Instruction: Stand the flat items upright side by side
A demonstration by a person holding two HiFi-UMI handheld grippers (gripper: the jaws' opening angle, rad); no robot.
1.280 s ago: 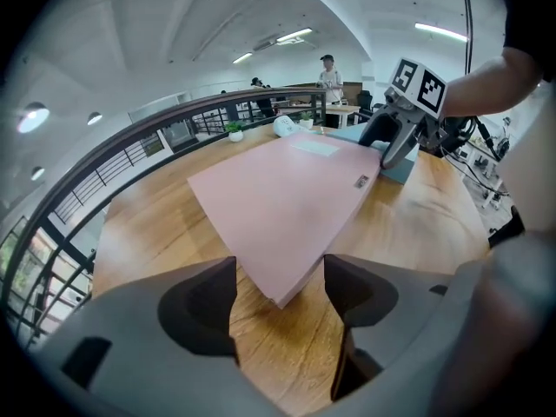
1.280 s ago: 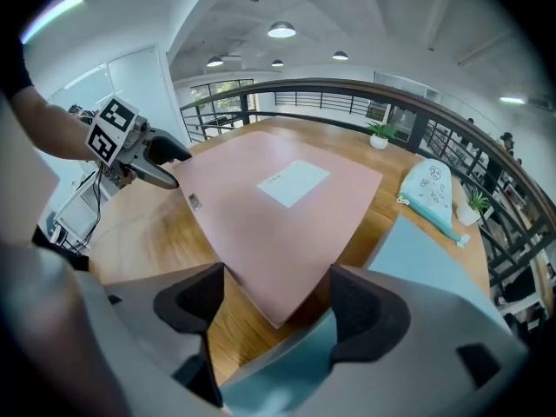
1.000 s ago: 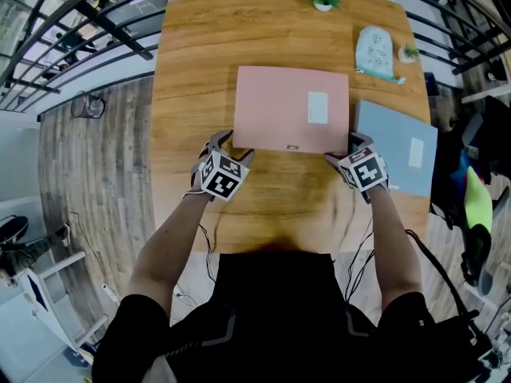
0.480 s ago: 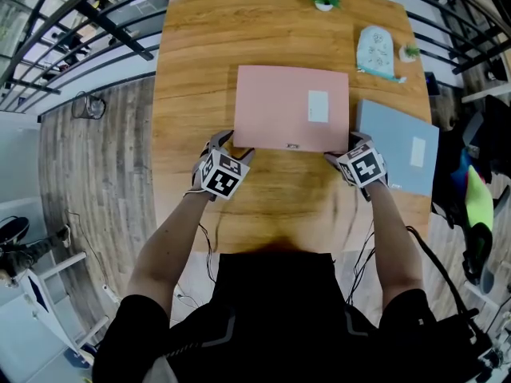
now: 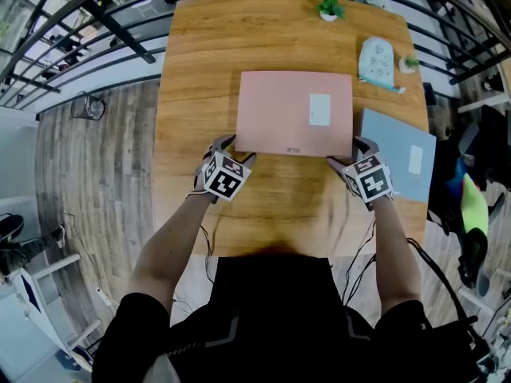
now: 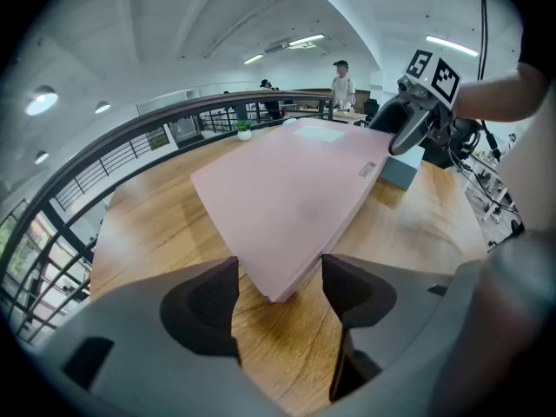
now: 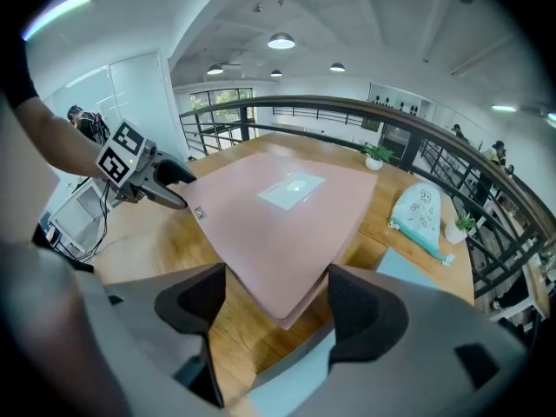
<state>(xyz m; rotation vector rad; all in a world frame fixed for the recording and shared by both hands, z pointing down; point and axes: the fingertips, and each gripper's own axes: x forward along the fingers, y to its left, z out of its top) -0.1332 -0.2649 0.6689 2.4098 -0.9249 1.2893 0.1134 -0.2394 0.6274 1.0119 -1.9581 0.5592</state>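
Note:
A flat pink folder with a white label lies on the wooden table. A flat blue folder lies to its right, partly behind my right gripper. My left gripper is open at the pink folder's near left corner. In the left gripper view that corner pokes between the spread jaws of the gripper. My right gripper is open at the near right corner. The right gripper view shows the pink corner between its jaws, with the blue folder beside it.
A pale mint pencil case and a tiny potted plant sit at the table's far right. Another small plant stands at the far edge. Black railings run behind and left of the table.
Both grippers stay at the pink folder's near corners, still open. The head view has shifted slightly; the right gripper sits a little nearer to me.

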